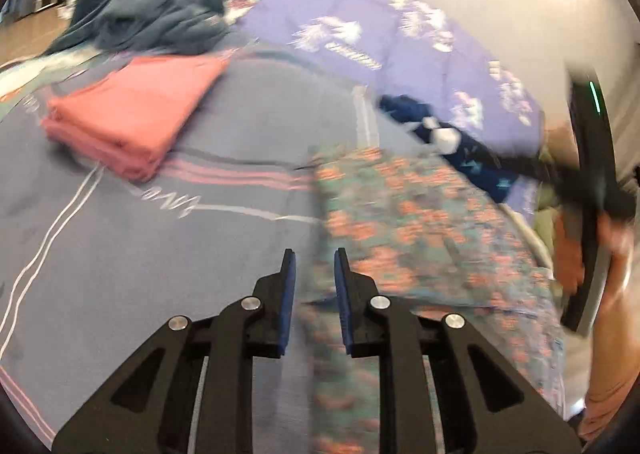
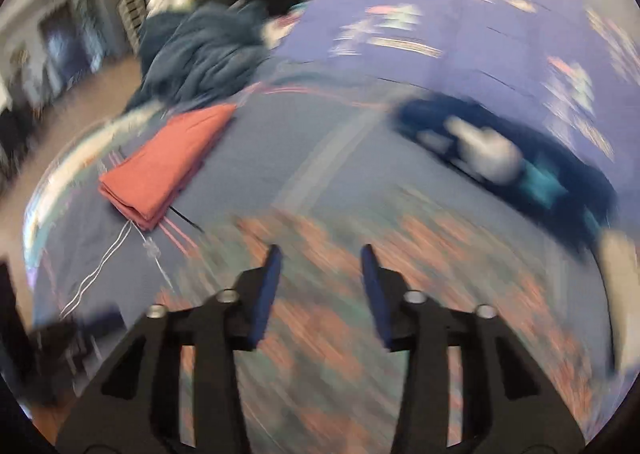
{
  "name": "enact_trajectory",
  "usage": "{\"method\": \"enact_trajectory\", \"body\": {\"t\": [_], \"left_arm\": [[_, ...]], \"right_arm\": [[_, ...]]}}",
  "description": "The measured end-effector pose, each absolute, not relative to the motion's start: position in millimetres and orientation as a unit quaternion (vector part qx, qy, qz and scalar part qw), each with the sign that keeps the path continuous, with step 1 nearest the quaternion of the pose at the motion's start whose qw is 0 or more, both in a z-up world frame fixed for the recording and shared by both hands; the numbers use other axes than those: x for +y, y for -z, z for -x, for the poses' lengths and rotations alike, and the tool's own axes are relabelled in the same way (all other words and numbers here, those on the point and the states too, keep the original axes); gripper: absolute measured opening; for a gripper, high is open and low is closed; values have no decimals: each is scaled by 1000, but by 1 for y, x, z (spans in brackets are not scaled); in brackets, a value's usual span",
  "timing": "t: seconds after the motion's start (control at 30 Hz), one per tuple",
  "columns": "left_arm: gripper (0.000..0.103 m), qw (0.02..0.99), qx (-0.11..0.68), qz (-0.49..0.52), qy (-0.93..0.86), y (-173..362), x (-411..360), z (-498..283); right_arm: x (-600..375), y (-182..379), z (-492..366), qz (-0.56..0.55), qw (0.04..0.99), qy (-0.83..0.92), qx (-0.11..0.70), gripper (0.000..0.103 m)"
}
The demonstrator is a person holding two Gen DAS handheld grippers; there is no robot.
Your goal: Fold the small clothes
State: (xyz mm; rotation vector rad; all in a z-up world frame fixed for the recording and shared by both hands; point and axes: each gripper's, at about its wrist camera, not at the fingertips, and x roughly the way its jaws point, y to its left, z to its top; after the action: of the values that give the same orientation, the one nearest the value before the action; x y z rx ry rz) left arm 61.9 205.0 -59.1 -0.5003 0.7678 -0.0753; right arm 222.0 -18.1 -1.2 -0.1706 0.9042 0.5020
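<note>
Blurring badly, right wrist view most of all; edges of most things smear. Left gripper (image 1: 315,254) fingers slightly apart, nothing pinched, poised over the left edge of the floral garment (image 1: 420,214), a teal-and-orange patterned cloth lying flat on the grey-blue bedsheet (image 1: 160,262); its near end runs under the fingers and out of frame. Right gripper (image 2: 320,250) fingers parted wider, empty, floral garment (image 2: 340,294) below them only a streaked pattern, outline not readable. Folded pink garment (image 1: 128,110) sits on the sheet to the left, well apart, also seen from the right wrist (image 2: 168,158). Dark navy garment (image 1: 452,142) with white patches lies beyond the floral one, against a purple printed quilt (image 1: 360,14); its far end is covered by the other gripper's blurred black body at right. Blue-grey heap of clothes (image 1: 152,10) at the bed's far end, black item behind it unclear.
</note>
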Motion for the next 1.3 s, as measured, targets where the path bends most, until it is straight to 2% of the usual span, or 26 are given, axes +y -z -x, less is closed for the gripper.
{"method": "enact_trajectory", "body": {"t": [0.03,0.07,0.17,0.23,0.3,0.37,0.4,0.43,0.5,0.6,0.67,0.87,0.93,1.03,1.1,1.23,1.3], "left_arm": [[19,897,369,239,48,54,199,-62],[20,898,369,231,58,50,190,-64],[29,897,390,199,59,56,165,-79],[29,886,435,160,25,82,150,-96],[30,894,429,131,7,85,147,-96],[31,895,430,114,-15,70,143,-87],[31,898,424,118,-14,64,141,-83],[36,902,414,123,-9,52,139,-76],[43,910,398,121,-1,37,133,-67],[45,917,383,108,15,19,107,-62],[45,919,379,103,23,15,87,-65],[48,913,397,66,70,24,13,-84],[48,909,405,57,84,28,-6,-89],[49,904,412,48,103,31,-30,-94],[53,902,414,45,110,33,-38,-97],[56,901,418,41,111,37,-45,-102],[56,899,421,45,111,40,-43,-106]], "right_arm": [[-45,2,-219,62,867,-231,437,20],[-83,6,-213,30,867,-218,446,17],[-174,40,-196,-73,848,-175,494,13],[-209,79,-186,-79,836,-121,529,0],[-230,83,-173,-122,843,-143,503,0],[-245,77,-156,-159,845,-145,490,6],[-258,70,-141,-180,854,-145,466,18],[-268,66,-132,-189,861,-140,452,33],[-293,61,-109,-204,873,-119,427,40],[-355,64,-76,-251,875,-75,408,40],[-403,69,-51,-302,871,-33,386,35],[-521,102,19,-439,826,87,342,35],[-554,117,37,-498,795,115,326,46],[-587,138,51,-558,760,132,306,51],[-598,147,53,-592,743,130,283,55],[-620,155,45,-602,741,176,239,56],[-627,158,36,-600,741,186,238,51]]}}
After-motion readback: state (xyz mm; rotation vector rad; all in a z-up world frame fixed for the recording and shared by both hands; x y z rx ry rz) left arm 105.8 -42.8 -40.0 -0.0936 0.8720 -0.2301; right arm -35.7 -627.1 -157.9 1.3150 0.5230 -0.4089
